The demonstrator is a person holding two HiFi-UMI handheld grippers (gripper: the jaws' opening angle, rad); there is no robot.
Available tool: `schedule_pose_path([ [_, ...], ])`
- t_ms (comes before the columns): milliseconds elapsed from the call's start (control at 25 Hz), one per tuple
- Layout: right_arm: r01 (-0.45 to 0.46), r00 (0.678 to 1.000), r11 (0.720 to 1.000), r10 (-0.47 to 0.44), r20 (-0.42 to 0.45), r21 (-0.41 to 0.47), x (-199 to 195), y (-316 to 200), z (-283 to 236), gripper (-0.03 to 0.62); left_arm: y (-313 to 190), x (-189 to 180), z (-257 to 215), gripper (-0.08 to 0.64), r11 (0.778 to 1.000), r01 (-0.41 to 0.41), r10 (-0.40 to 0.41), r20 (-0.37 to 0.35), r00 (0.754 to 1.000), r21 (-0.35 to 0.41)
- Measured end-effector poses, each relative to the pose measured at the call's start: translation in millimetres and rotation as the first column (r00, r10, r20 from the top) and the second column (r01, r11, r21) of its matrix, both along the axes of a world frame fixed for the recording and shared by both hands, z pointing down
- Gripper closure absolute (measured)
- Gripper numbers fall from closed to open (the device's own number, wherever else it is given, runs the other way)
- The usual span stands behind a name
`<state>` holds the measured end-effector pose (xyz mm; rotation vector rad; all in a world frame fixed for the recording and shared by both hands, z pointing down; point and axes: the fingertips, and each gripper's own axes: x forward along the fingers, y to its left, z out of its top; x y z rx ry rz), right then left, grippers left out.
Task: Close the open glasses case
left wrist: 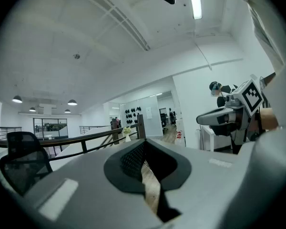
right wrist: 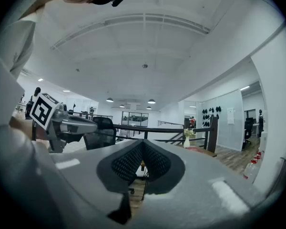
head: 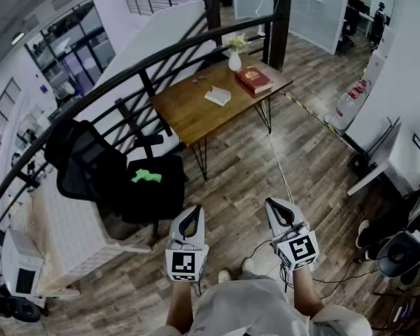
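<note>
The open glasses case is a small white object lying on a wooden table far ahead, beside a red book and a white vase with flowers. Both grippers are held close to the person's body, well short of the table. My left gripper has its jaws together with nothing between them. My right gripper is shut and empty too. In the left gripper view the jaws meet at the tip; the right gripper view shows the same. The case is too small to make out in either gripper view.
A black office chair with a green item on its seat stands between me and the table's left side. A dark railing runs behind the table. A white cabinet stands at the left. Cables cross the wooden floor.
</note>
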<state>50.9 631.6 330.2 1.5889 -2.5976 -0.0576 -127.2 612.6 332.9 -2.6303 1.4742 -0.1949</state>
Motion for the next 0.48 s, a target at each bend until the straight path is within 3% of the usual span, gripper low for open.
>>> schedule_pose_path([
  [480, -0.046, 0.999, 0.998, 0.046, 0.008, -0.031, -56, 13, 22, 0.589, 4, -36, 10, 0.540, 0.997, -0.072, 0.071, -0.018, 0.997, -0.003],
])
